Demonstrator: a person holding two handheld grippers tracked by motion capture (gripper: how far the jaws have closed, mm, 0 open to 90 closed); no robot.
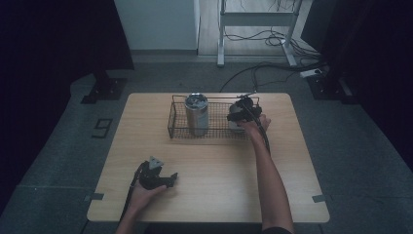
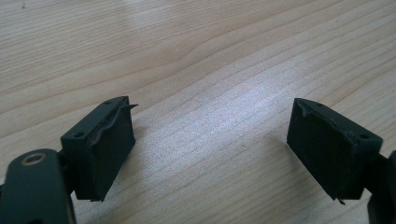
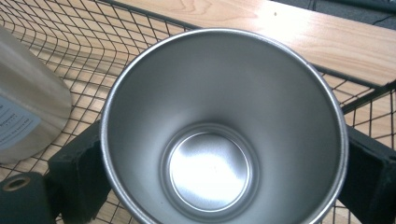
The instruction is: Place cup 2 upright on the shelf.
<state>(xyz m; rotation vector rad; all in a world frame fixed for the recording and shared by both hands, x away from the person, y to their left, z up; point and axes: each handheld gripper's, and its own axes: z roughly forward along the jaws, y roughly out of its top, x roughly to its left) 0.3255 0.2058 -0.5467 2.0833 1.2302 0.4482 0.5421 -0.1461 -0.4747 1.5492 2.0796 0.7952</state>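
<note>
A wire basket [image 1: 171,119] stands at the far middle of the wooden table [image 1: 209,165]. An upright steel cup [image 1: 197,114] is in its left half. A second steel cup [image 3: 210,140], empty and open-mouthed, sits at the basket's right end. My right gripper [image 1: 238,114] reaches down over it. Its black fingers [image 3: 77,177] press against the cup's wall from both sides. The first cup [image 3: 28,112] shows beside it. My left gripper [image 1: 170,179] rests low near the table's front left. Its jaws stand wide apart over bare wood [image 2: 210,149], with nothing between them.
The basket's wire rim [image 3: 359,84] runs close behind the gripped cup. Cables [image 1: 272,68] and a metal frame [image 1: 221,34] lie on the floor beyond the table. Bare tabletop stretches between the basket and my left gripper.
</note>
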